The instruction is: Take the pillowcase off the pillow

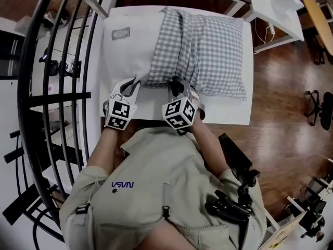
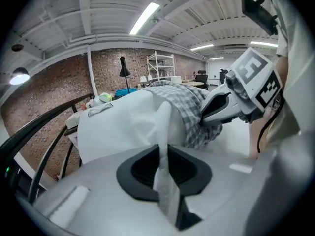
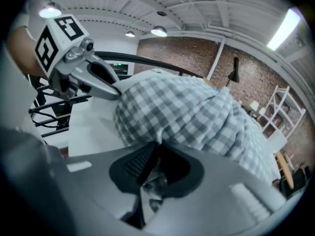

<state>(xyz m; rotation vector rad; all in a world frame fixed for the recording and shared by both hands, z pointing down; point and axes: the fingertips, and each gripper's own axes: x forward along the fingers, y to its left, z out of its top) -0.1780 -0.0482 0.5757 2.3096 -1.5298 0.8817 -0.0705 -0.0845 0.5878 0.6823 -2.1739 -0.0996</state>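
White fabric is pinched flat between the jaws of my left tool [image 2: 161,166], and grey-checked fabric is bunched between the jaws of my right tool [image 3: 150,171], so both are clamped on cloth at the near edge. Just beyond them the pillow [image 1: 127,51] lies flat on the white counter [image 1: 229,113], its left part bare and its right part inside the pillowcase [image 1: 208,51]. I judge the stripping is partway through: both grips are set, but the pull is not done. Next I should anchor the pillow with the left and draw the checked cloth off rightward, keeping both pinches firm. I count one pillow, one pillowcase, two tools, one counter.
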